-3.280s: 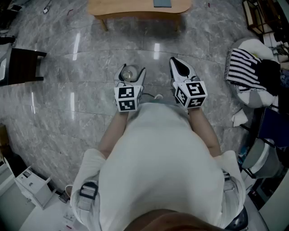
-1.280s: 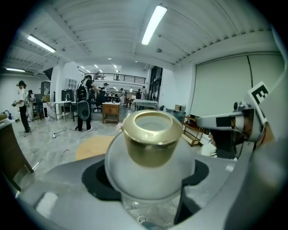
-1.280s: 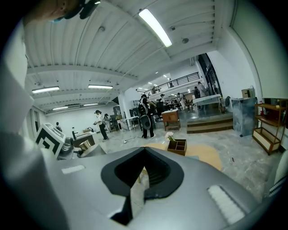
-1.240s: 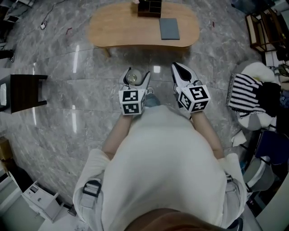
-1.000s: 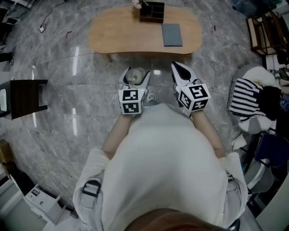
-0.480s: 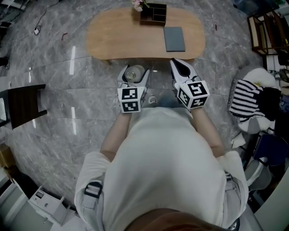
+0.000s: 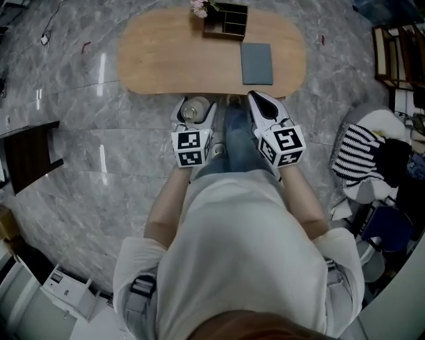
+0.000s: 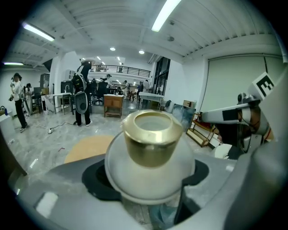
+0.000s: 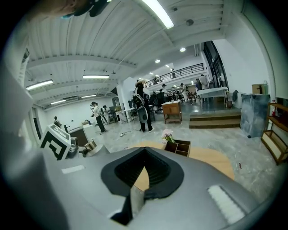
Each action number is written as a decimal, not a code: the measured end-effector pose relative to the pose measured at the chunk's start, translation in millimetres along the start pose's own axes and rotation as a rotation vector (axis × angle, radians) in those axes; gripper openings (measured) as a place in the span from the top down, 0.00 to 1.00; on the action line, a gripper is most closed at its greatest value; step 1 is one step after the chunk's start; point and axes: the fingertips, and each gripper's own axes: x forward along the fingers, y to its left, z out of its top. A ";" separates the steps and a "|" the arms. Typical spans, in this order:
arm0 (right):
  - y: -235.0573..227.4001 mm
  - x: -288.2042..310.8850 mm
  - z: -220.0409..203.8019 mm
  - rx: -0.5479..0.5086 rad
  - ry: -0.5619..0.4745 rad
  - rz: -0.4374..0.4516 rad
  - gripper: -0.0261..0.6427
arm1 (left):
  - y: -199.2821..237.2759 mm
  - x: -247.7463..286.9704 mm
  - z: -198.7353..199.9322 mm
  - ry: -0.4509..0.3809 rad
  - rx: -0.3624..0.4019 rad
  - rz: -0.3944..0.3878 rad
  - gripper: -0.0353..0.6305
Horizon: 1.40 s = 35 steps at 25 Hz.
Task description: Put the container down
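The container (image 7: 194, 110) is a round frosted jar with a gold neck (image 8: 152, 137). My left gripper (image 7: 194, 106) is shut on its body and holds it upright, just at the near edge of an oval wooden table (image 7: 166, 56). In the left gripper view the jar (image 8: 150, 173) fills the space between the jaws. My right gripper (image 7: 263, 101) is shut with nothing in it, level with the left one at the table's edge. In the right gripper view the right gripper (image 9: 143, 170) shows only a sliver of the table (image 9: 211, 159) between its closed jaws.
A grey pad (image 7: 256, 63) lies on the table. At its far edge stand a dark wooden organiser (image 7: 226, 21) and pink flowers (image 7: 199, 8). A dark stool (image 7: 26, 149) stands left. Striped cloth (image 7: 362, 156) lies right. People stand far off.
The table has drawn nearer and now reaches both grippers' tips. The grippers keep the same pose, the left still holding the jar.
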 end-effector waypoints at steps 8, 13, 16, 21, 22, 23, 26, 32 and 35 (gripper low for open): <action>-70.6 63.6 -23.0 0.026 0.091 0.001 0.96 | 14.1 110.8 -19.0 0.070 0.010 0.017 0.41; -109.8 103.8 -41.1 0.050 0.130 0.002 0.96 | 19.4 183.2 -41.4 0.116 0.034 0.001 0.41; -127.5 124.5 -53.9 0.076 0.150 0.000 0.96 | 25.9 223.0 -57.6 0.145 0.045 0.002 0.41; -147.1 151.8 -77.8 0.101 0.188 0.016 0.96 | 40.5 279.5 -84.9 0.202 0.057 0.016 0.41; -149.7 155.8 -82.5 0.103 0.197 0.021 0.96 | 42.9 288.2 -90.2 0.213 0.054 0.017 0.41; -152.1 159.6 -87.2 0.106 0.205 0.026 0.96 | 45.0 296.3 -96.1 0.223 0.053 0.018 0.41; -159.6 170.6 -99.8 0.119 0.227 0.034 0.96 | 49.3 318.6 -116.5 0.254 0.070 0.018 0.41; -169.1 191.3 -119.9 0.130 0.257 0.057 0.96 | 54.5 351.4 -146.3 0.303 0.141 0.019 0.41; -171.7 198.0 -125.7 0.139 0.264 0.067 0.96 | 55.7 360.4 -151.7 0.303 0.147 0.025 0.41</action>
